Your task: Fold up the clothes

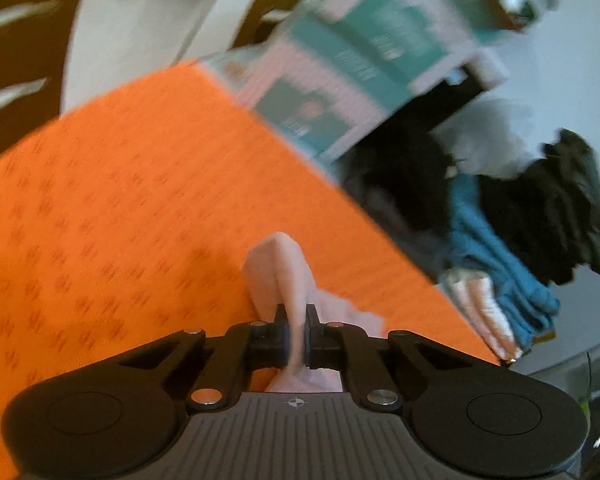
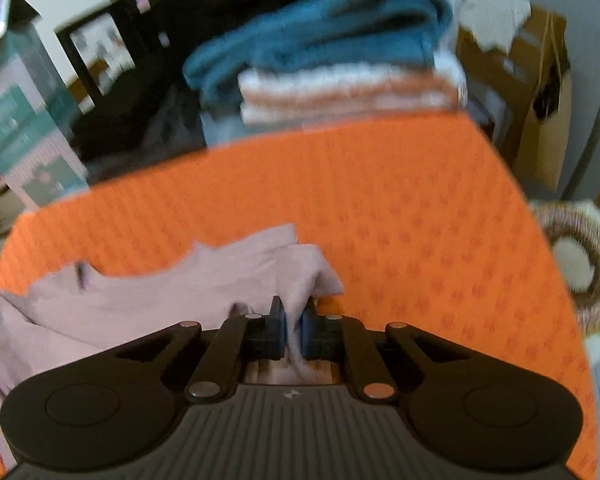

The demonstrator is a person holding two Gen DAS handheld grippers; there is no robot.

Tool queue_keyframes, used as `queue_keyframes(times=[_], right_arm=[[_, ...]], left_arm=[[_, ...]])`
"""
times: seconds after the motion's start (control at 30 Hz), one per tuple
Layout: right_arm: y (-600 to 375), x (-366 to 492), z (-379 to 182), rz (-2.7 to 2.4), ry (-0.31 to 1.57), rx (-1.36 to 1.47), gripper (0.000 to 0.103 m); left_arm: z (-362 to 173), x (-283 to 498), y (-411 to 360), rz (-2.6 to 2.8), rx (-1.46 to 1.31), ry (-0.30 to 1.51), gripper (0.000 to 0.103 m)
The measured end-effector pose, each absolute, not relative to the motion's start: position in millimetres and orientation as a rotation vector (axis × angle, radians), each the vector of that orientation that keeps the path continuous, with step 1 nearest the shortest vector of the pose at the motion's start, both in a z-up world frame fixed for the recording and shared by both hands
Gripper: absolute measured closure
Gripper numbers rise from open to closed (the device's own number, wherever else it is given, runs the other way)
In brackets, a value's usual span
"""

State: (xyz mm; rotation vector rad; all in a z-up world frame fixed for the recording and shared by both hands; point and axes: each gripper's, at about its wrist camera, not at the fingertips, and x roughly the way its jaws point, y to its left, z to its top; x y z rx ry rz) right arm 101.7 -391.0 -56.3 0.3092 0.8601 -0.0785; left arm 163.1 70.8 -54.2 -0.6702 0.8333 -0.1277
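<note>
My left gripper (image 1: 296, 330) is clamped on a pinch of the pale pink garment (image 2: 148, 300), and my right gripper (image 2: 293, 330) is clamped on another bunch of it, so I judge the fold goes best if I keep both pinches firm and level, the cloth taut between them, and lay the edge down square. The garment spreads from the right gripper toward the lower left of the right wrist view, rumpled on the orange bench (image 2: 400, 220). A stack of folded clothes (image 2: 340, 68) sits at the bench's far edge, upper centre.
</note>
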Motion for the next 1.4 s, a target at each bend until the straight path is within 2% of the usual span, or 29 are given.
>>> queue_keyframes(times=[0.27, 0.57, 0.6, 0.63, 0.67, 0.73, 0.8, 1.4], right_arm=[[-400.2, 131.2, -3.3, -0.089, 0.735, 0.203, 0.095], [-397.4, 197.3, -5.9, -0.086, 0.712, 0.117, 0.094], [-396.8, 203.1, -11.0, -0.086, 0.726, 0.106, 0.092], [-396.2, 208.9, -16.2, -0.085, 0.740, 0.096, 0.092], [-395.6, 214.7, -21.4, -0.085, 0.753, 0.085, 0.088], [-394.9, 223.1, -30.1, -0.085, 0.780, 0.070, 0.079], [-396.0, 220.5, -33.7, -0.080, 0.802, 0.073, 0.064], [-387.4, 94.1, -70.3, 0.033, 1.004, 0.208, 0.054]], left_arm=[[-23.6, 200.5, 59.2, -0.187, -0.634, 0.737, 0.094], [-19.6, 260.4, 49.5, -0.205, -0.587, 0.707, 0.093], [-20.0, 264.4, 48.8, -0.206, -0.579, 0.708, 0.092], [-22.7, 261.0, 49.1, -0.208, -0.564, 0.724, 0.086], [-25.3, 257.6, 49.4, -0.209, -0.548, 0.739, 0.074], [-30.5, 250.9, 50.1, -0.211, -0.517, 0.770, 0.058], [-35.7, 244.2, 50.7, -0.213, -0.486, 0.800, 0.056], [-85.0, 174.1, 37.3, -0.255, -0.235, 1.014, 0.055]])
